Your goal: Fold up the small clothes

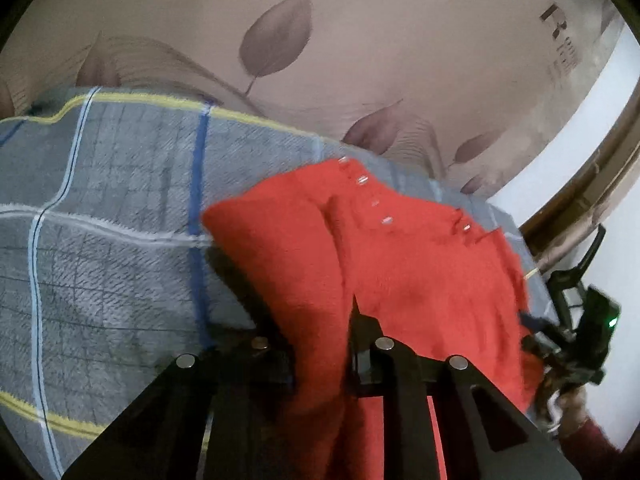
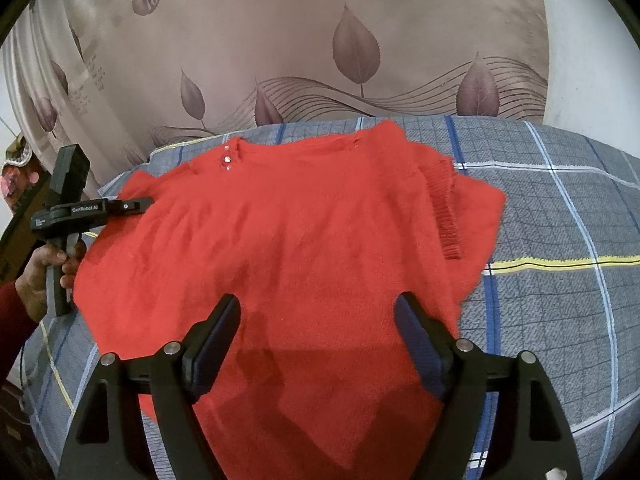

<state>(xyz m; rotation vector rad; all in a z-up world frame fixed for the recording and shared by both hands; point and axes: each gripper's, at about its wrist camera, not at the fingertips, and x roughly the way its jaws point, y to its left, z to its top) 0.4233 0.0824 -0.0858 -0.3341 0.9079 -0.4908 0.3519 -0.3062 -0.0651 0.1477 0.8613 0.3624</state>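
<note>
Red knit sweater (image 2: 280,240) | spread flat on plaid bed cover (image 2: 560,280) | soft, light, limp, likely snag-prone | left tool (image 1: 320,280) clamped on left edge fold | right tool (image 2: 318,320) wide above near hem | grip edges, cuffs

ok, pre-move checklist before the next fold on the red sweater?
1. Left gripper shut on red sweater: ok, fabric bunched between its fingers.
2. Right gripper open above the hem: ok.
3. Sweater spread on the plaid blanket: ok.
4. Right sleeve folded in over the body: ok.
5. Left sleeve folded: cannot tell.
6. Grippers apart: ok.
</note>
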